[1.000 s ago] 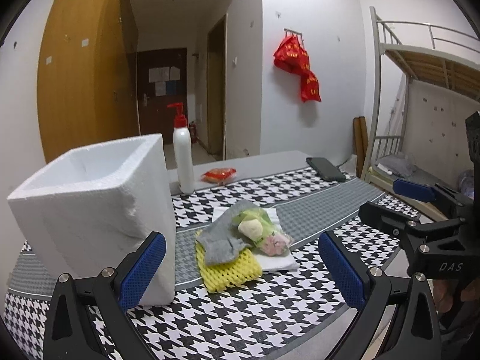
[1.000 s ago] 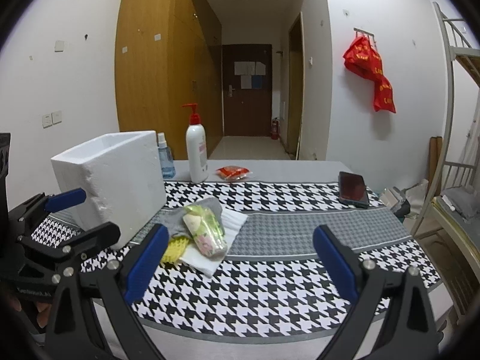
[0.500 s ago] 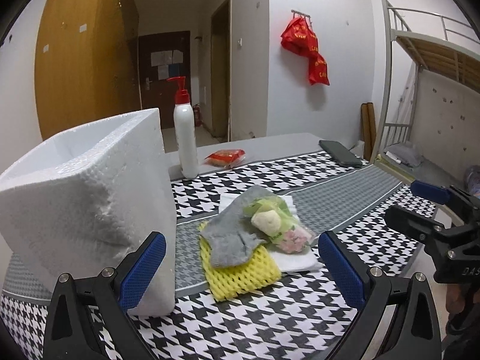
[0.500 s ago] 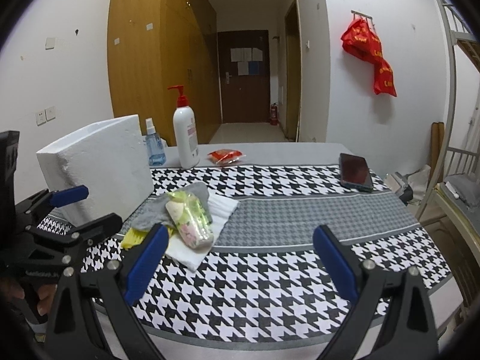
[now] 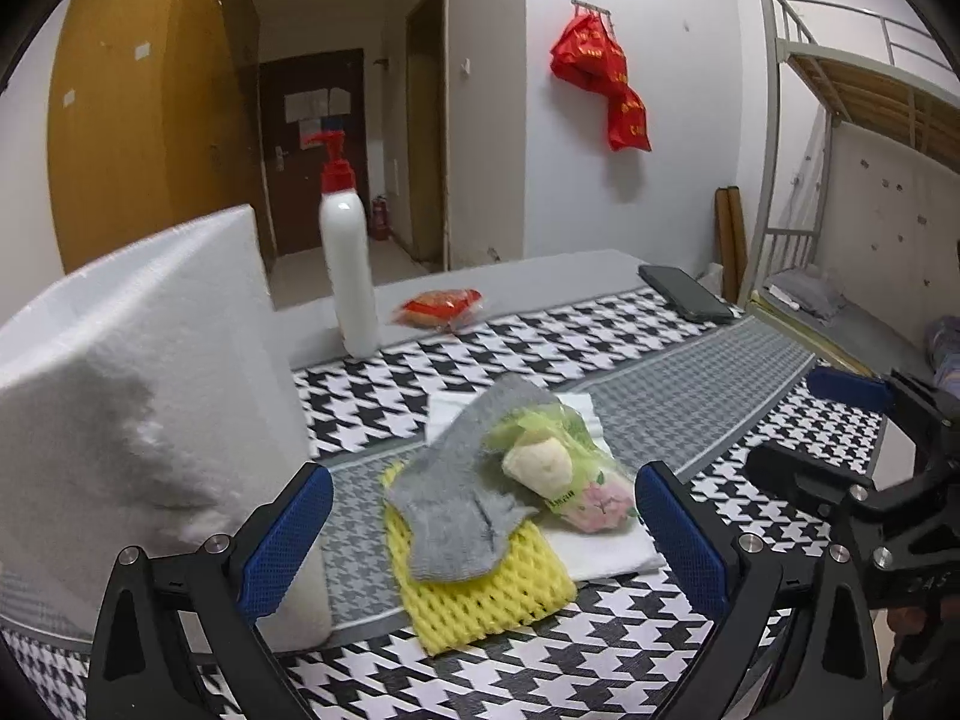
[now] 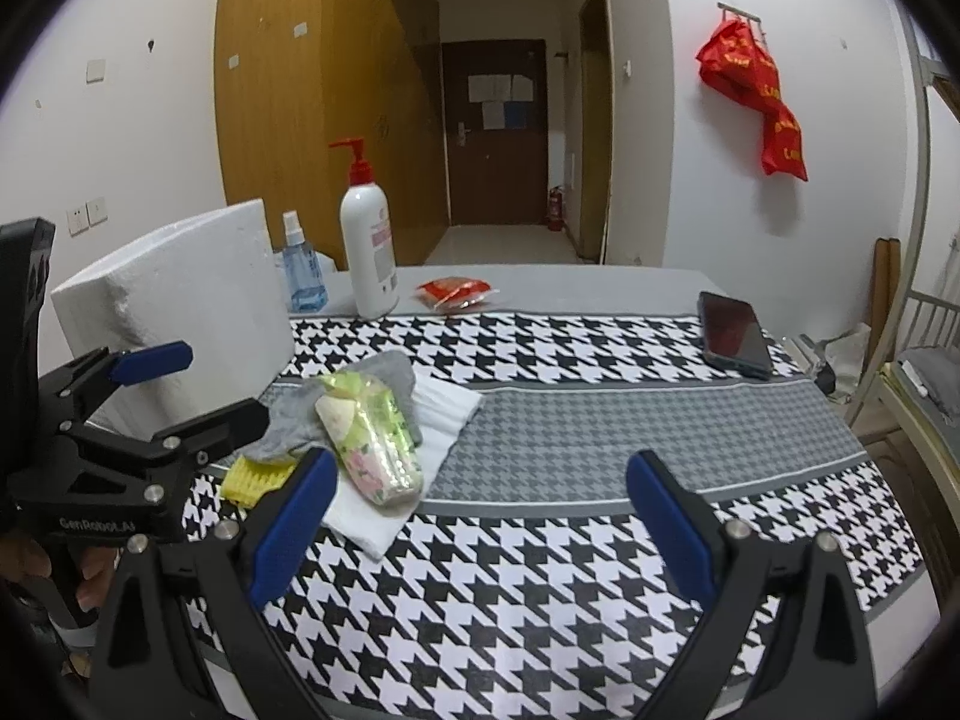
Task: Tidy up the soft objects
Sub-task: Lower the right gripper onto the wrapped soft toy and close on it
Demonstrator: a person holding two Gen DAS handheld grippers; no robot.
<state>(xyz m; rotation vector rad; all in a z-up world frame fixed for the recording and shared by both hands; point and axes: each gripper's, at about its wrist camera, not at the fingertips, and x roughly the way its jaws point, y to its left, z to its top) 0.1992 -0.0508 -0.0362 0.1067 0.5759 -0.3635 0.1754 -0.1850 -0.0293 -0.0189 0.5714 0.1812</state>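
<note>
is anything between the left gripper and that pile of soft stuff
Nothing visible. The left gripper is open and points straight at the pile, with only bare tablecloth before the yellow foam net. The grey sock lies on top of it. The foam box stands off to the left.

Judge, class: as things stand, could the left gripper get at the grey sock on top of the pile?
Probably yes. The left gripper is open, with the grey sock straight ahead between its fingers. The sock lies on the yellow foam net, uncovered on the near side. The white foam box stands close on the left.
</note>
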